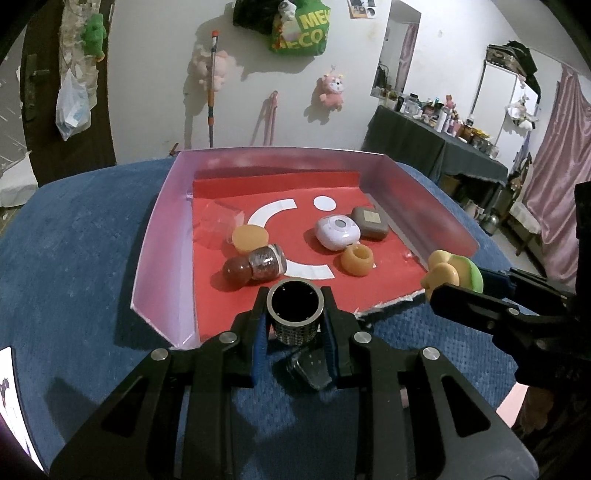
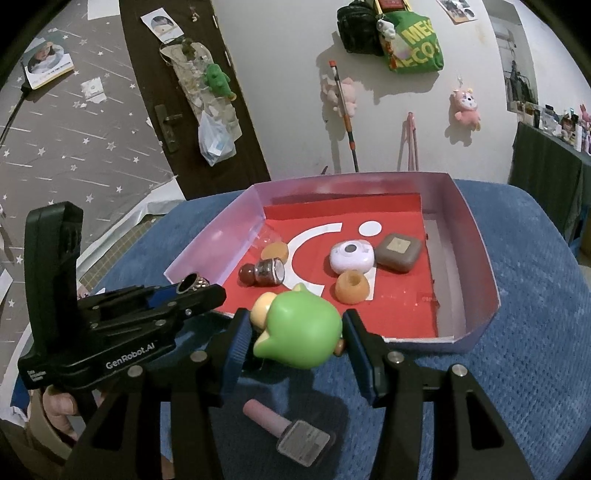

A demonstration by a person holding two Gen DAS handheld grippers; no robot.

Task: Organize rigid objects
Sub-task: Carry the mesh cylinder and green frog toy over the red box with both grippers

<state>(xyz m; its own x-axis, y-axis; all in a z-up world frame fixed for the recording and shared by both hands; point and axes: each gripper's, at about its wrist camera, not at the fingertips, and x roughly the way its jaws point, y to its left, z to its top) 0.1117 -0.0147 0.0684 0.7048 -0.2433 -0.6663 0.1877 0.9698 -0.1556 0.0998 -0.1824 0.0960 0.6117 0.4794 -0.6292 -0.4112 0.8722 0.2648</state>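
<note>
Metal, perforated and open-topped, the small cylinder (image 1: 295, 312) stands upright, pinched in the tightly closed left claw (image 1: 295, 332) at the red tray's (image 1: 391, 295) near edge. Beside it, the right claw (image 2: 297, 328), partly open, clamps a glossy green-and-yellow toy figure (image 2: 299, 328) over the blue-covered surface (image 2: 517, 369).

**A lived-in bedroom at home**

Plush toys hang on the white wall: a pink one (image 1: 332, 90) and a green one (image 2: 218, 79) on the dark wooden door (image 2: 177, 92). A green shopping bag (image 1: 301, 31) dangles from a hook, and a mop handle (image 1: 212, 88) leans below it. A cloth-draped side table (image 1: 424, 140) is crowded with bottles and jars, pink curtains (image 1: 561, 166) hang beside it, and star-patterned paper (image 2: 74, 147) covers another wall.
</note>
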